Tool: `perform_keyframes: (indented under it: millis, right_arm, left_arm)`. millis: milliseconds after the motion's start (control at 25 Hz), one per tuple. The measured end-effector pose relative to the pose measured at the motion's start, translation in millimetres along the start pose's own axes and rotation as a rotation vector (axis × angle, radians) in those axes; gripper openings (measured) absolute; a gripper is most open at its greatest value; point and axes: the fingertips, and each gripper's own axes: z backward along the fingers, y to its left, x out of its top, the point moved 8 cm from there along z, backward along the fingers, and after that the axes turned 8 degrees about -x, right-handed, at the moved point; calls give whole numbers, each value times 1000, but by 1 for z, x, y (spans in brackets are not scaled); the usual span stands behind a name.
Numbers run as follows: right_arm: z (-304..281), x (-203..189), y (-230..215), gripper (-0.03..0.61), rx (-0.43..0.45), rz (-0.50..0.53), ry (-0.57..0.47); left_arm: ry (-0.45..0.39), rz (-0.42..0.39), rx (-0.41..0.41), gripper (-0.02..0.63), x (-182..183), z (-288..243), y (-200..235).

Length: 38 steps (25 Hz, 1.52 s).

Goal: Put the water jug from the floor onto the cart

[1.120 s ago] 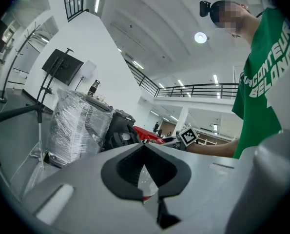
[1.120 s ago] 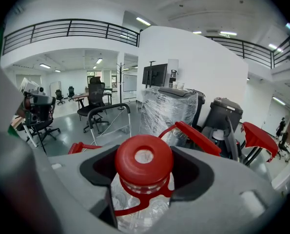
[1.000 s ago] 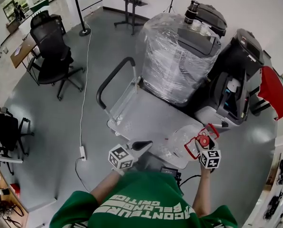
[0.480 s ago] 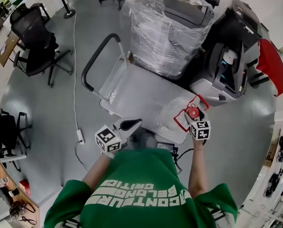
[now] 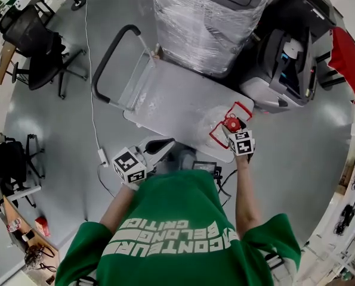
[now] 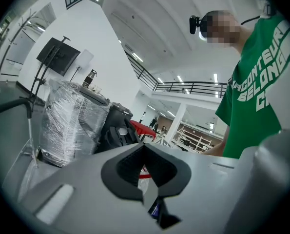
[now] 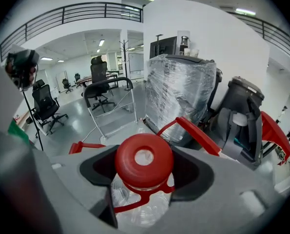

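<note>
- Right gripper view showed my right gripper [image 7: 144, 179] clenched under the water jug's [image 7: 140, 208] red cap [image 7: 144, 160], so the jug hung upright.
- It hovered at the cart's [image 5: 165, 100] 5 o'clock corner, for lowering.
- My left gripper [image 5: 162, 143] was closed, empty, held clear at 7 o'clock.

The grey floor [image 5: 52, 130] carries a flat cart [image 5: 165, 97] with a black handle [image 5: 108, 52] at its left end. It also bears an office chair [image 5: 37, 37] well off to the left, a white cable [image 5: 96, 124] running to a power strip [image 5: 102, 157] near the cart's front left corner, and a dark machine [image 5: 284, 58] just beside the cart's right end. On the cart's grey deck a bulky plastic-wrapped load [image 5: 195, 22] fills the far part. A clear water jug [image 5: 213, 121] with a red cap and red handle is at the near right corner, though whether its base rests on the deck cannot be told.
</note>
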Motion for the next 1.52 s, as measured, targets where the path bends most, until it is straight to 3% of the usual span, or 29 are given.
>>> perform_keyframes:
  millis: [520, 1080, 1520]
  right_arm:
    - [-82, -26, 8, 299, 112, 135, 194]
    - [-173, -51, 20, 299, 173, 312, 368]
    - [-214, -78, 42, 299, 217, 417, 403]
  left_arm:
    - [27, 35, 89, 8, 3, -15, 11]
    - [20, 55, 229, 8, 4, -6, 26]
    - [24, 89, 295, 8, 3, -9, 26]
